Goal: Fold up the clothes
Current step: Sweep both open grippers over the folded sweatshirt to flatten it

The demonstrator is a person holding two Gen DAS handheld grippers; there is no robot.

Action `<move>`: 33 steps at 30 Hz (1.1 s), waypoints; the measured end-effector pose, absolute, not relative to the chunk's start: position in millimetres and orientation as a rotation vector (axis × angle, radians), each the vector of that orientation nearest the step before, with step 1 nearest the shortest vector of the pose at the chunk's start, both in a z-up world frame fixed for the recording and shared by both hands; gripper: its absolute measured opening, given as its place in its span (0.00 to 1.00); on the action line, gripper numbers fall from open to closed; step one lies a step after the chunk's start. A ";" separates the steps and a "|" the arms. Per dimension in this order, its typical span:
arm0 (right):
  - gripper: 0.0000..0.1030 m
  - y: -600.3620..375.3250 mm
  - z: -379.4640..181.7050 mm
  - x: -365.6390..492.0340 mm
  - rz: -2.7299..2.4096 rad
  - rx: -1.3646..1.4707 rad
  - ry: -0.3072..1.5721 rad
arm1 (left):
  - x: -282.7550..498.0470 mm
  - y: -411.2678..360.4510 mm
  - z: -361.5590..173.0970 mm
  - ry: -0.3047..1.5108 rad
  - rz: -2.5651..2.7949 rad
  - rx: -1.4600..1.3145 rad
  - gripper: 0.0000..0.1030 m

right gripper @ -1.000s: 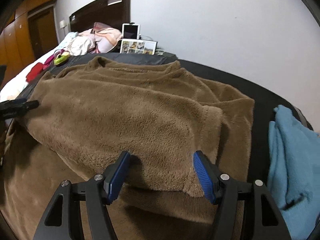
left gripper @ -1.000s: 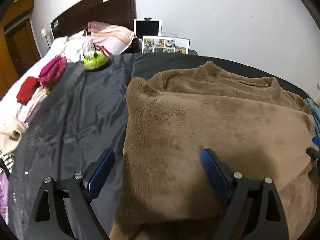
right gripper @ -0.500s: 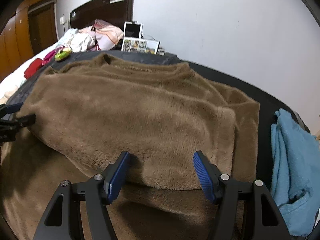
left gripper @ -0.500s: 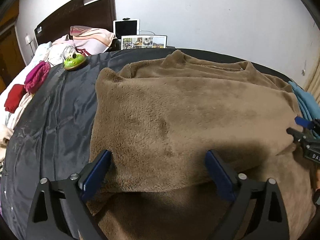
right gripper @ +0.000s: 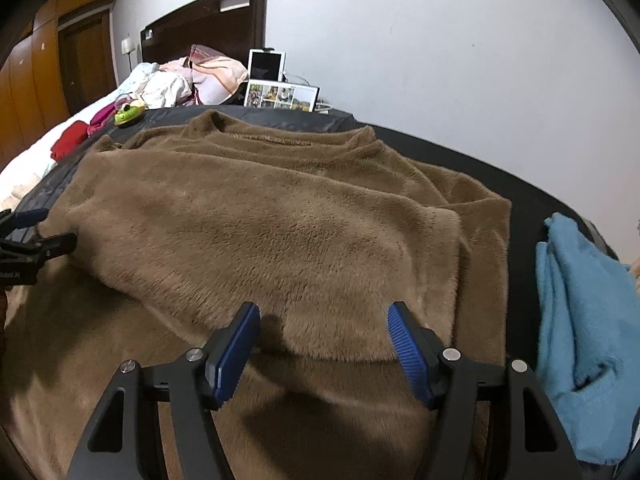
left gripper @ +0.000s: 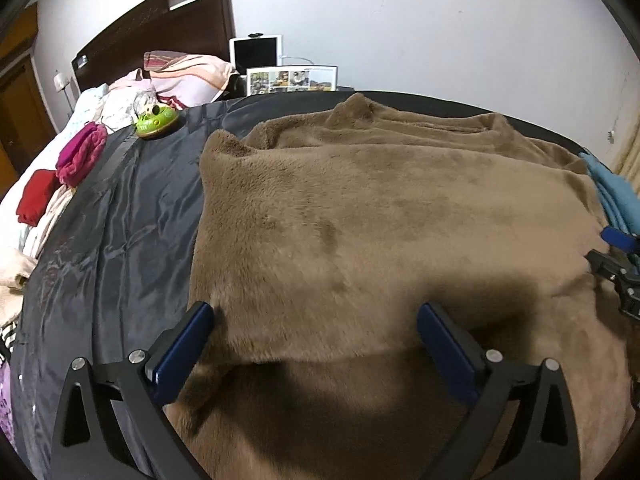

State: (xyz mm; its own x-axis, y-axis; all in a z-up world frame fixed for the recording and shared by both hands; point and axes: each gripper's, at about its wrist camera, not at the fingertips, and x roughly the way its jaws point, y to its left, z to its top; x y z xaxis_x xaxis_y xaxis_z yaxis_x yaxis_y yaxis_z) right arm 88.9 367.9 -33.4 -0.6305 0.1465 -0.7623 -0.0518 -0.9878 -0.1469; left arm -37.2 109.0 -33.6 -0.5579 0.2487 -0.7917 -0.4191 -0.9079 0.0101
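A fluffy brown sweater [left gripper: 380, 232] [right gripper: 280, 232] lies on a dark sheet [left gripper: 132, 216] on the bed, its near part folded back over the rest, collar toward the wall. My left gripper [left gripper: 316, 332] hovers open just short of the fold's near left edge, with nothing between its blue pads. My right gripper [right gripper: 324, 332] is open too, at the fold's near right edge, holding nothing. Each gripper shows at the side of the other's view: the right one [left gripper: 616, 264] and the left one [right gripper: 28, 240].
A blue garment [right gripper: 588, 320] [left gripper: 616, 196] is heaped right of the sweater. A green toy [left gripper: 154, 120], folded pink [left gripper: 80, 154] and red [left gripper: 36, 196] clothes, and pillows [left gripper: 188, 76] lie at the left. A tablet [left gripper: 258, 52] and photo frame [left gripper: 292, 80] lean on the wall.
Both grippers have drawn back toward me from the folded sweater edge, staying open. The left gripper's view swung right, so the fold's near edge now lies ahead of its pads.
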 end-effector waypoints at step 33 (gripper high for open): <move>0.81 362.7 -60.5 199.9 2.752 -1.448 -0.081 | 73.9 93.7 -53.6 0.357 2.323 -1.257 0.99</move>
